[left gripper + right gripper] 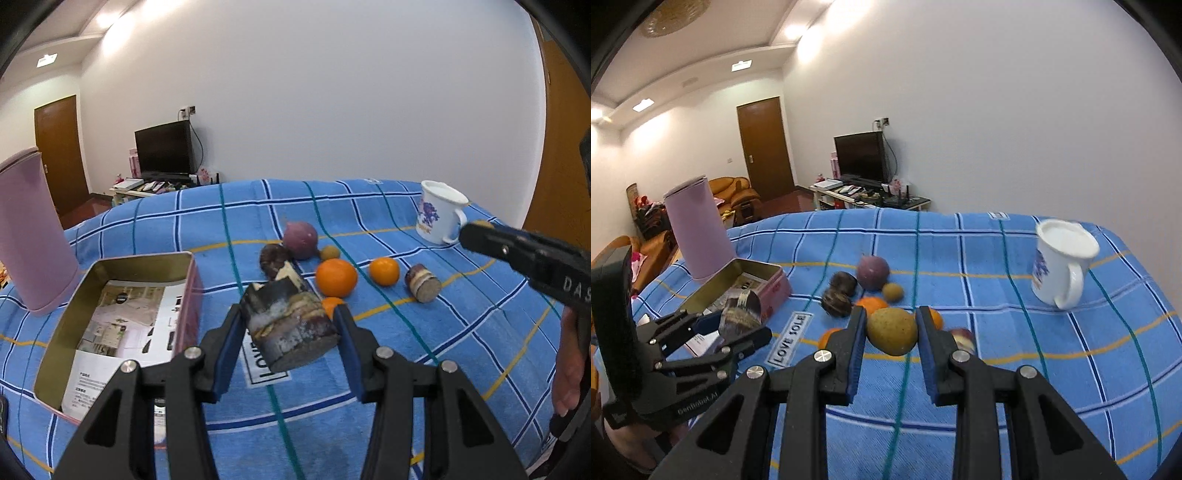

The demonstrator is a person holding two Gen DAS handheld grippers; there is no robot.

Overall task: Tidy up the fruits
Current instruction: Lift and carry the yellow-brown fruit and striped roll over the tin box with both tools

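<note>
Progress is early. The open tin [122, 273] on the blue checked cloth [461, 332] holds only printed paper; no fruit lies in it yet, as far as either view shows.

The left gripper [291, 332] has its fingers closed partway on a dark, purple-skinned cut stalk segment [291, 325] (sugarcane, by the look of it), held above the cloth just right of the tin. The right gripper [892, 338] has its fingers clamped on a small brownish-yellow round fruit [892, 330], lifted clear of the cloth near the middle of the pile.

Still loose on the cloth: a purple round fruit [300, 239], a dark lumpy piece [274, 258], a small brown fruit [330, 253], two oranges [336, 277] [384, 271] and a second short stalk segment [423, 283]. Most of the sorting therefore remains.

Where each item belongs cannot be settled from these views; the white mug [439, 212] and the pink canister [31, 232] may or may not be destinations. A third orange piece [330, 303] is largely hidden behind the held stalk, and motion blur smears the segment at the right finger in the right view.
</note>
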